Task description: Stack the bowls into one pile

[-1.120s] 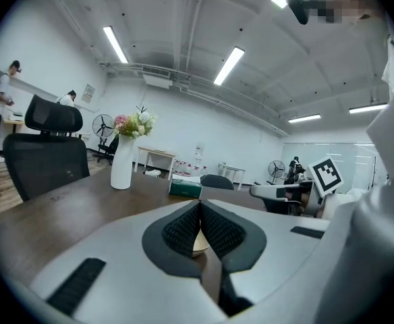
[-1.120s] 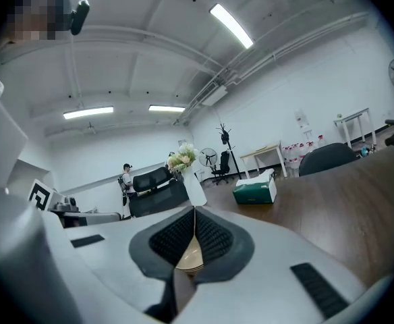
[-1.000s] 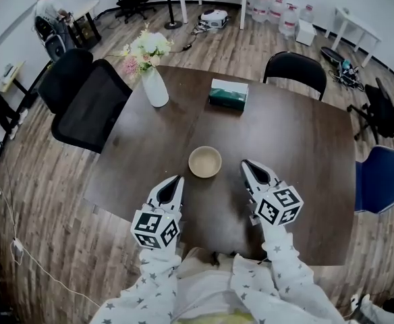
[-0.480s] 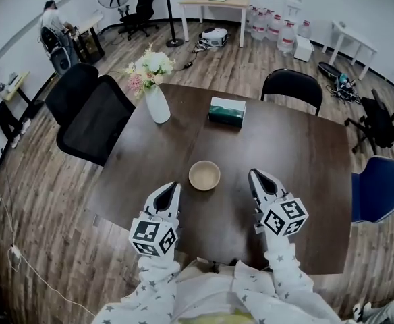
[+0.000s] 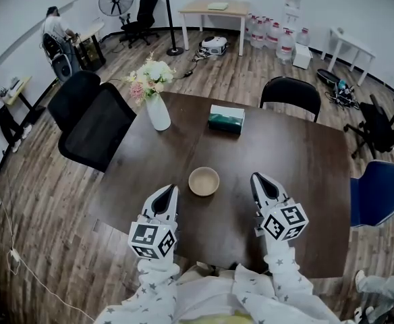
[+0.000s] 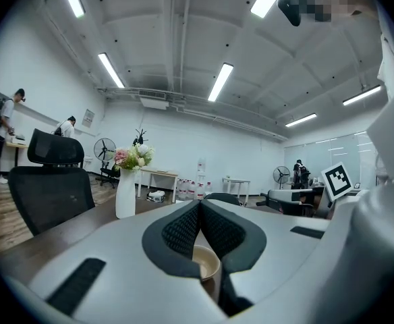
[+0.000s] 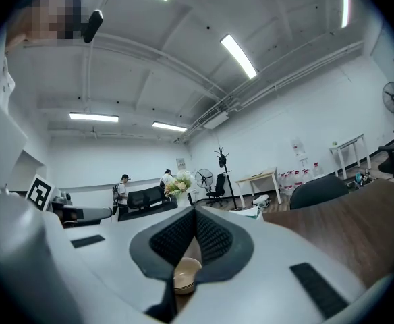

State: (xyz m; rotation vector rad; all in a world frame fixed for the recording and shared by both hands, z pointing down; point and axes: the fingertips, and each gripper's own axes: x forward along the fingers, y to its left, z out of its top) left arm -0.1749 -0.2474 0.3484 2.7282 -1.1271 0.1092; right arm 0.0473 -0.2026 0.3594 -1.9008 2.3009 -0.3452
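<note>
Bowls [image 5: 204,181] are sitting as one pile on the dark table [image 5: 305,147], just ahead of and between the two gripper tips, touching neither. The left gripper [image 5: 171,190] is showing its jaws pressed together with nothing between them. The right gripper [image 5: 257,178] is likewise closed and empty. Both are hovering over the near edge of the table. From the head view the top bowl is showing a bare interior. In the right gripper view the pile [image 7: 185,275] is showing several stacked rims below the pads, but the jaws are covering part of it and the count cannot be made out. In the left gripper view only one rim [image 6: 206,263] is showing. Further out, a white vase [image 5: 158,111] is holding flowers [image 5: 150,78] at the far left of the table, and a green tissue box [image 5: 227,119] is lying near the far edge. A blue chair [image 5: 371,193] is standing beside the table's right end.
</note>
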